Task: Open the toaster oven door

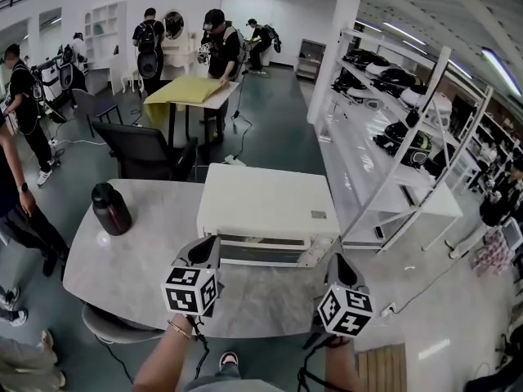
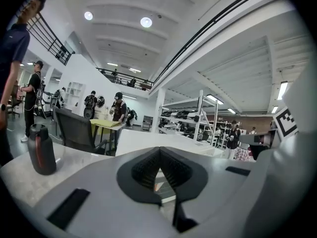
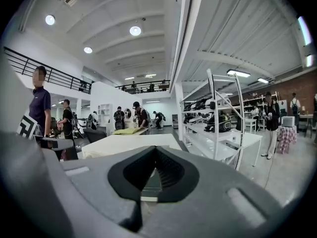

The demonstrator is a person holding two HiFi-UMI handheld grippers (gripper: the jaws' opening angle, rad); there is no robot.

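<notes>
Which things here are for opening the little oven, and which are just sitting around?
For the job: toaster oven, its door, left gripper, right gripper, both shut and empty.
Just lying about: dark bottle standing on the table, grey chair, white shelves.

This is a big open lab hall. Tall white metal shelving racks point(image 1: 359, 149) loaded with dark gear stand at two o'clock. People with black backpacks point(image 1: 149, 51) work round a yellow-covered tabletop point(image 1: 184, 91) at eleven o'clock, under a black-railed mezzanine point(image 2: 51, 39).
</notes>
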